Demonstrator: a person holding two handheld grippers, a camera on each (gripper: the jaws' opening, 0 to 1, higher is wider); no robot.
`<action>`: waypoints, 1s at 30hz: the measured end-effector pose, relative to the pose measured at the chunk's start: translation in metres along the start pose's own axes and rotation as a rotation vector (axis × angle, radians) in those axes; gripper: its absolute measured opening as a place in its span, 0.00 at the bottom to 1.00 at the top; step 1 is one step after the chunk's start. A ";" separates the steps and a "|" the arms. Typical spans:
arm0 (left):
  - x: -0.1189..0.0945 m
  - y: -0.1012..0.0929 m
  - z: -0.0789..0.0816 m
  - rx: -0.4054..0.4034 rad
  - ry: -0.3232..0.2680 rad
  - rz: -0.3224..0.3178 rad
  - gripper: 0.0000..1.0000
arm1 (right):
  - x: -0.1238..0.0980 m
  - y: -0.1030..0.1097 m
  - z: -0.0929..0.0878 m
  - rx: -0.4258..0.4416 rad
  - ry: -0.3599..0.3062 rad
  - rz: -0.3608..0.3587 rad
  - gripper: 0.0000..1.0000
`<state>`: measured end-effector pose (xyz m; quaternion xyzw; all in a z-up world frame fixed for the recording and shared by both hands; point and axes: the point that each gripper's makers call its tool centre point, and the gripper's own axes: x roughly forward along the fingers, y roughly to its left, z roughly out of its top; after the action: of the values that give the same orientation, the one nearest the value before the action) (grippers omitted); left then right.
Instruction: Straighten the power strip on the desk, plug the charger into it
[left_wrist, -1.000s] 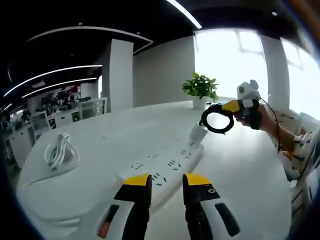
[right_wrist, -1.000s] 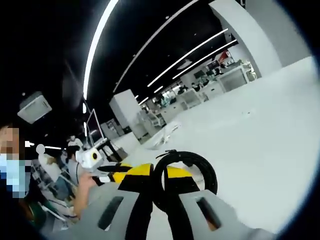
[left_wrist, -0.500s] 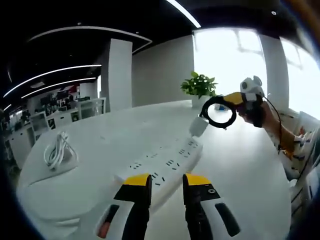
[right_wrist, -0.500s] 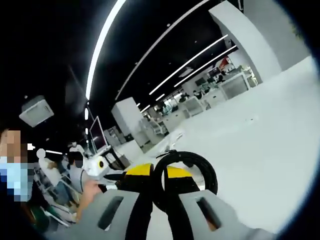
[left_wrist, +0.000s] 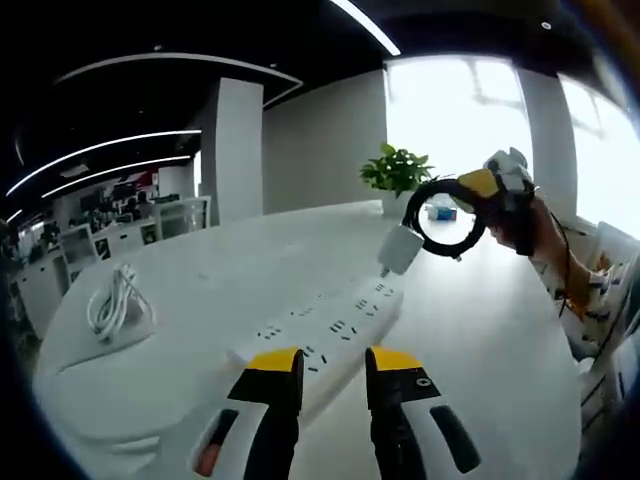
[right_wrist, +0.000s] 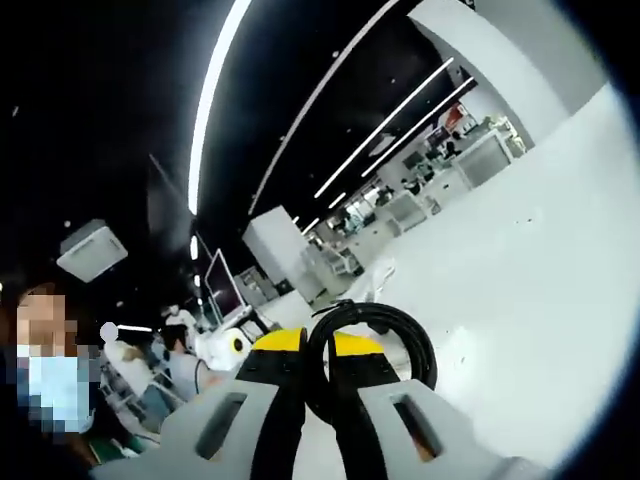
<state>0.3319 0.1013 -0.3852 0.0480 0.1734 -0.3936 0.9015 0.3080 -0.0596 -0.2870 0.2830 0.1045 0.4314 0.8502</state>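
Observation:
A long white power strip lies diagonally on the white desk, just beyond my left gripper. That gripper is open, with nothing between its yellow-tipped jaws. Up at the right, my right gripper hangs in the air, shut on a black coil of cable. The white charger dangles from the coil just above the strip's far end. In the right gripper view the same black coil is pinched between the jaws of my right gripper.
A bundled white cable lies at the desk's left side. A potted plant stands at the far edge. A person's hand and sleeve reach in from the right. Office desks and a pillar stand behind.
The right gripper has risen and drifted right with the coil. The charger has lifted off the desk by the strip's end and now hangs free. The left gripper has not moved.

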 end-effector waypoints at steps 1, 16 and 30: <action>0.000 0.000 0.000 0.000 -0.001 -0.001 0.25 | 0.000 -0.001 -0.001 0.009 0.001 0.002 0.07; -0.001 -0.004 0.001 0.009 -0.006 -0.002 0.26 | -0.004 -0.018 0.007 0.060 -0.027 -0.030 0.07; -0.002 -0.006 -0.001 0.009 -0.005 -0.001 0.26 | -0.001 -0.018 0.001 0.110 -0.046 -0.025 0.07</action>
<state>0.3264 0.0986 -0.3854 0.0511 0.1692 -0.3951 0.9015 0.3201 -0.0689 -0.2970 0.3378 0.1119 0.4079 0.8408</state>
